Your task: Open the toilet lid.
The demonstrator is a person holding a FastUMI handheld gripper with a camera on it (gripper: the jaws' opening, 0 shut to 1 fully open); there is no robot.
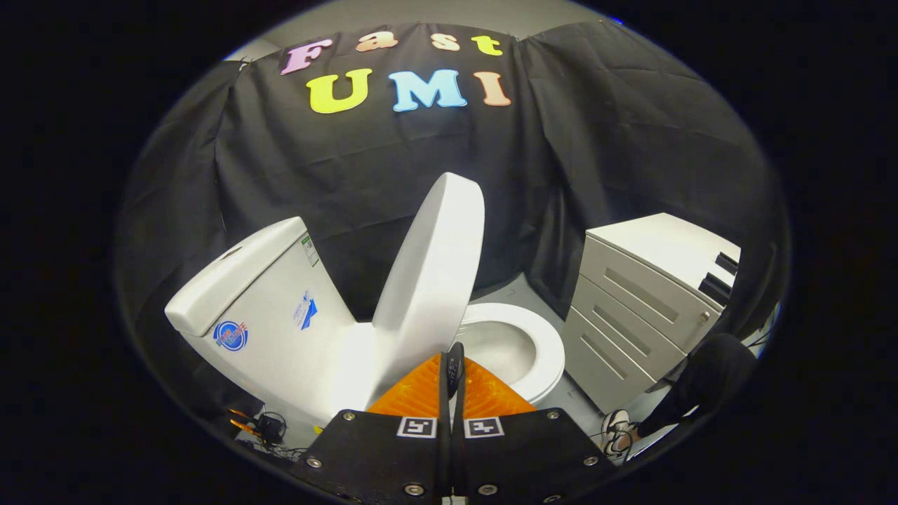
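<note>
A white toilet stands ahead of me, its tank (pixel 259 294) to the left of the raised lid. The lid (pixel 435 266) is up, standing nearly upright and leaning toward the tank. Beyond and to the right of my fingers, the seat ring and open bowl (pixel 515 347) are exposed. My gripper (pixel 454 361) is shut, its two fingers pressed together with nothing between them. The fingertips sit just in front of the lid's lower edge, by the near rim of the bowl; whether they touch the lid I cannot tell.
A light grey drawer cabinet (pixel 645 308) stands to the right of the toilet. A person's dark-trousered leg and sneaker (pixel 617 431) are beside it, near the gripper's right. Cables and a small plug (pixel 263 424) lie on the floor by the toilet's left base.
</note>
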